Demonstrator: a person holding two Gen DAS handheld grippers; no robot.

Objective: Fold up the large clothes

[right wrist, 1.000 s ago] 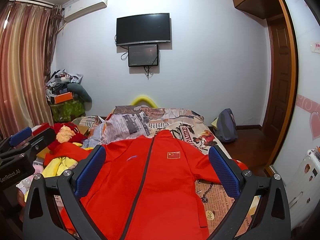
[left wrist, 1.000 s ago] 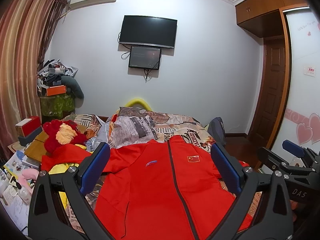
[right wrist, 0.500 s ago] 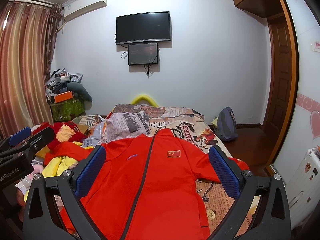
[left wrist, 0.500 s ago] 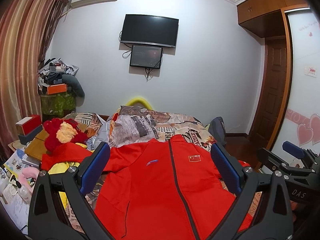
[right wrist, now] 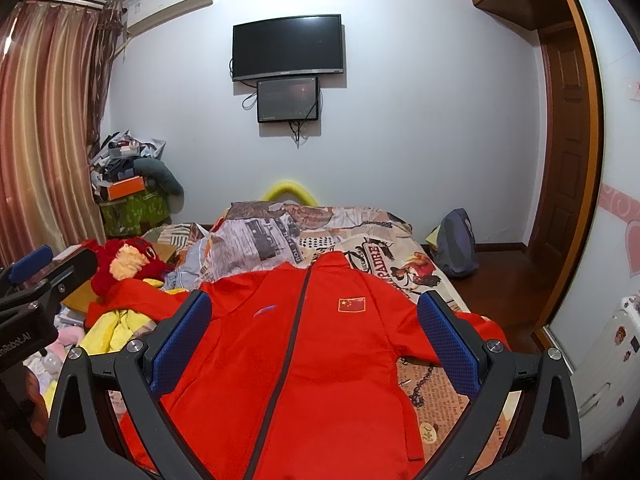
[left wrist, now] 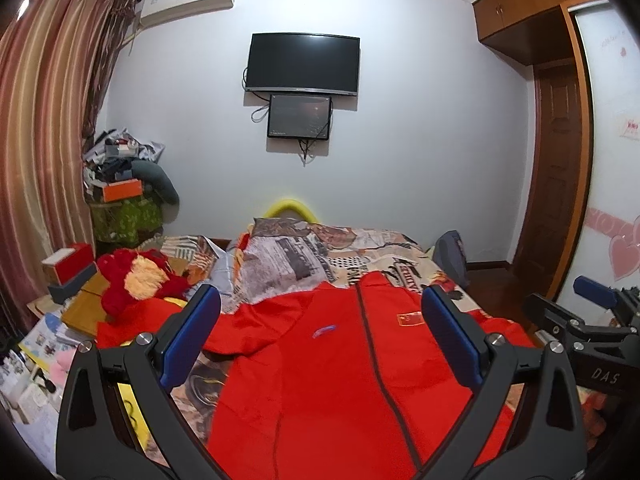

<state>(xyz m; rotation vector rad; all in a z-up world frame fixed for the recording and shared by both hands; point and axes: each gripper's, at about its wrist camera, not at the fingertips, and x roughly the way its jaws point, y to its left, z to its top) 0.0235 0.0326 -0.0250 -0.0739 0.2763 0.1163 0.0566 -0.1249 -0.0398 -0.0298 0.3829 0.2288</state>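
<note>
Your left tool (left wrist: 320,332): blue pads wide apart, gripping nothing. Your right tool (right wrist: 314,330): likewise spread, nothing held. Red jacket (right wrist: 304,352) lies front-up, zipped, flat on bed (right wrist: 400,256), directly ahead of and below both tools. Red plush toy (left wrist: 132,280) left of left tool.

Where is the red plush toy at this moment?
In both views the red plush toy lies on the left, beside the bed, just beyond the red jacket sleeve.
</note>
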